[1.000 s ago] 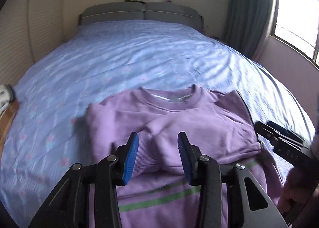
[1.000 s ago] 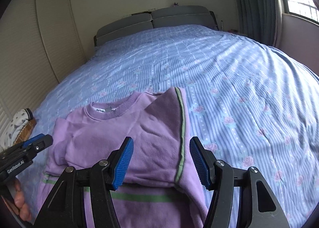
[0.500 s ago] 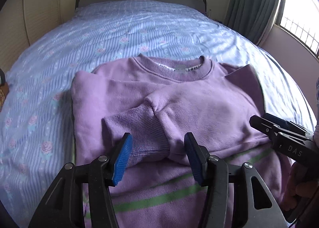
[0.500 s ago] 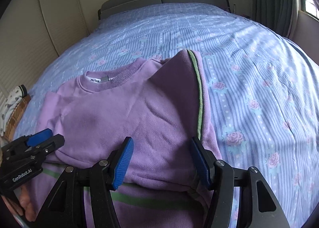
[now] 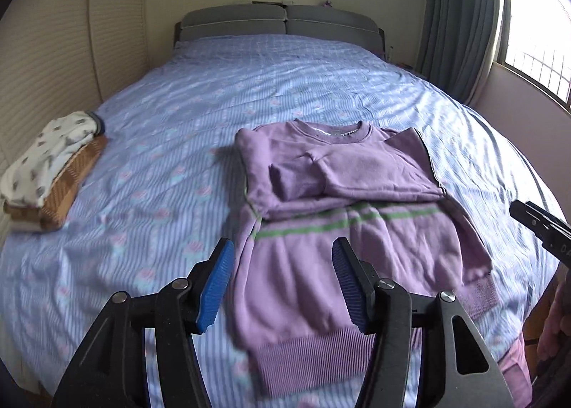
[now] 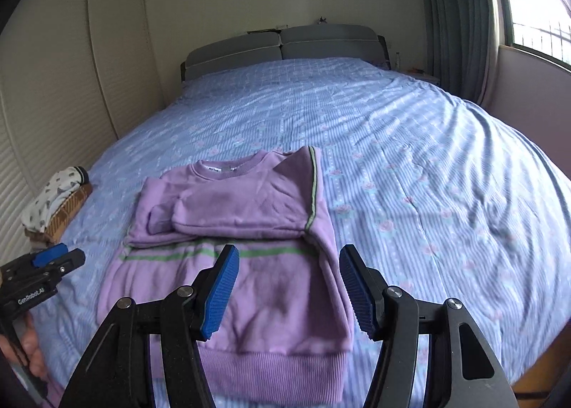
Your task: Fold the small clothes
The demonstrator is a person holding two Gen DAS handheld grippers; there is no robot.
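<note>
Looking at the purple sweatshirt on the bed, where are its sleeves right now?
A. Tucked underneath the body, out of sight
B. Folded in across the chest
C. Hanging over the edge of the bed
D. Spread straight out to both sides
B: in the left wrist view both sleeves of the purple sweatshirt lie folded inward across its chest, above the green stripe, on the bed.

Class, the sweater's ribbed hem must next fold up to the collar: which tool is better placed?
Probably neither alone: left tool hangs open above the hem's left corner, right tool above its right.
</note>
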